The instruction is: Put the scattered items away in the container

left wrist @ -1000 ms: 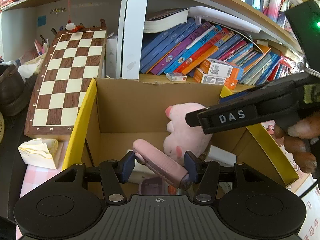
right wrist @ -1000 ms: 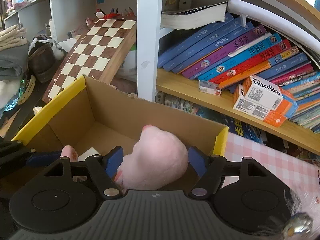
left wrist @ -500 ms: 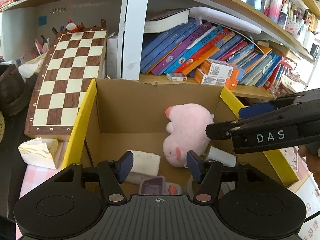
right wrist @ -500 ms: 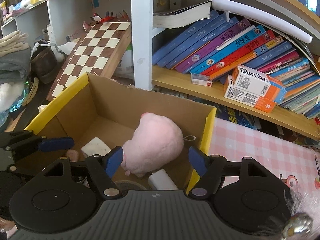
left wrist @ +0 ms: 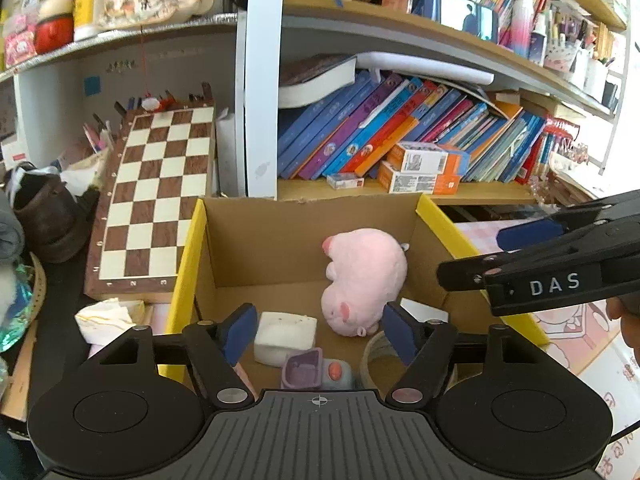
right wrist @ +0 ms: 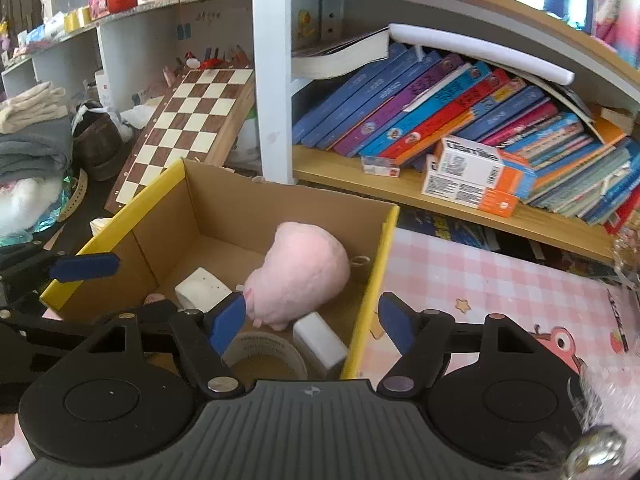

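Observation:
An open cardboard box [left wrist: 186,264] with yellow rims [right wrist: 384,264] holds a pink plush pig [left wrist: 364,276] [right wrist: 304,268], a white block [left wrist: 286,336] [right wrist: 202,290], a purple case [left wrist: 304,368], a tape roll [right wrist: 264,354] and a second white block [right wrist: 320,342]. A pink oblong item [right wrist: 154,299] lies at the box's near left, mostly hidden. My left gripper [left wrist: 318,330] hovers over the box's near side. Its jaws are opening and nothing is between them. My right gripper [right wrist: 311,320] stands open and empty above the box's right rim.
A chessboard [left wrist: 156,196] leans on the shelf left of the box. Slanted books [left wrist: 400,136] and orange-white cartons [right wrist: 476,176] fill the shelf behind. Crumpled tissue [left wrist: 108,316] lies left of the box. A pink checked cloth [right wrist: 480,284] spreads to the right.
My left gripper let go of the pink oblong item, which dropped into the box, and its jaws widened. Both grippers drew back and up; the right one shifted right, off the pig.

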A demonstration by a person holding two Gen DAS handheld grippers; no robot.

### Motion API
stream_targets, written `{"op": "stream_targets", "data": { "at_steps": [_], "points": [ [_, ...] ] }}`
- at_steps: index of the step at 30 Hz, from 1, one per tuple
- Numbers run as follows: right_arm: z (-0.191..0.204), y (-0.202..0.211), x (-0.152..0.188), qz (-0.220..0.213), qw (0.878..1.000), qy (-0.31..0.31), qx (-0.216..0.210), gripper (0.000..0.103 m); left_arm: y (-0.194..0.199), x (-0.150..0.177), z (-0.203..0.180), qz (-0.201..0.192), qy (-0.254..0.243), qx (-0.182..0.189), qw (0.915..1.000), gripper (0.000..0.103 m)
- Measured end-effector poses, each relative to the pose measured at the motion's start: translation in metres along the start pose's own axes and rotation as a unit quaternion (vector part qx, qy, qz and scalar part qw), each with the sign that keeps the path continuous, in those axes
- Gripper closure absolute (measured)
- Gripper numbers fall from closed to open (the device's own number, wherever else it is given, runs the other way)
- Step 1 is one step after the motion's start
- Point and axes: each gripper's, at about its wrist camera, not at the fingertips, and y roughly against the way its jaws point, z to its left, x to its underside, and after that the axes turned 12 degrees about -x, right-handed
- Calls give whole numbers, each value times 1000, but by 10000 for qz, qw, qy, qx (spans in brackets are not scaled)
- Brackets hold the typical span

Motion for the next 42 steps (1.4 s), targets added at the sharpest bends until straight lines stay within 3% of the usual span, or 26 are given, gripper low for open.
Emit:
{"op": "stream_targets", "data": {
  "at_steps": [12, 21, 32, 42],
  "points": [
    [-9, 54, 58, -29, 9989, -395, 253, 30, 45, 25, -19, 112, -162, 9, 9998, 24],
    [-21, 77, 99, 9, 9952, -798, 572, 27, 57, 37, -31, 375, 74, -23, 9993, 19],
    [-24, 93, 115, -42, 9935, -892, 705, 19, 66, 48, -58, 653, -144, -106, 9977, 10],
    [-32, 105, 123, 6, 9924, -987, 734, 16, 71, 51, -75, 759, -340, -438, 9956, 5]
  ]
}}
